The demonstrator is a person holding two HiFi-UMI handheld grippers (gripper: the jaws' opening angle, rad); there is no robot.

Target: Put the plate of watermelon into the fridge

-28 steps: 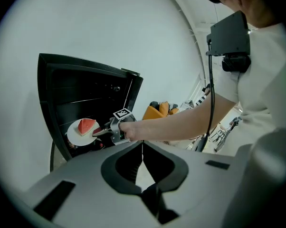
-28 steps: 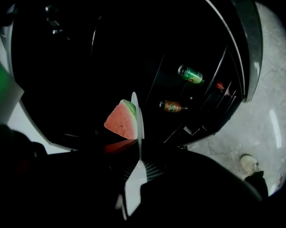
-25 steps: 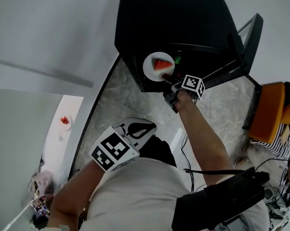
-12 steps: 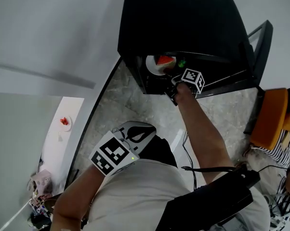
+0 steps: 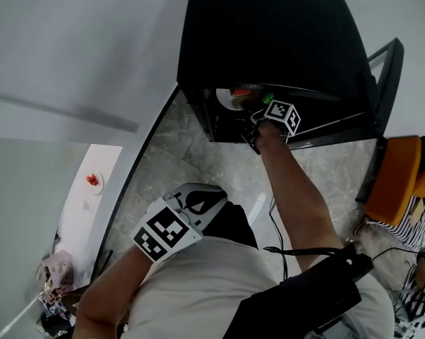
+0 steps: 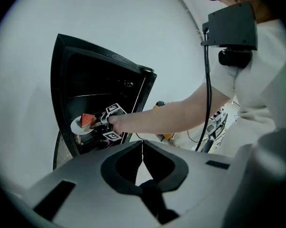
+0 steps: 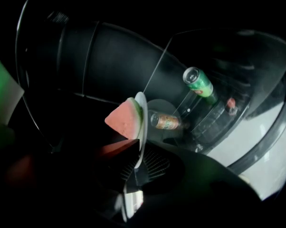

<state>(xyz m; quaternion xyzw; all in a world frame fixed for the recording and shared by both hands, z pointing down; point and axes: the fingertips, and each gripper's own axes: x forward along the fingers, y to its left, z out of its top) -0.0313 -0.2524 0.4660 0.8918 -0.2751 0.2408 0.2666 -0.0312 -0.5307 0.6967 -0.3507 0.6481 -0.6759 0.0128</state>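
Around: beyond the plate (image 7: 141,122), an orange can (image 7: 166,121) at its 3 o'clock and a green can (image 7: 198,82) at 1 | Jaws: your left gripper (image 6: 143,148) is clenched on nothing at your waist; your right gripper (image 7: 135,163) clamps the plate's rim, with the watermelon (image 7: 125,118) on it, inside the open fridge (image 5: 269,41) at 12 | Room: marble floor (image 5: 198,154), orange chair (image 5: 392,168) at 3

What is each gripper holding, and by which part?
Right gripper: the round white plate carrying a red watermelon wedge, pinched at its rim. Left gripper: nothing, jaws together.

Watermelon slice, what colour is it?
The watermelon slice is pinkish red with a green rind, clearest in the right gripper view.
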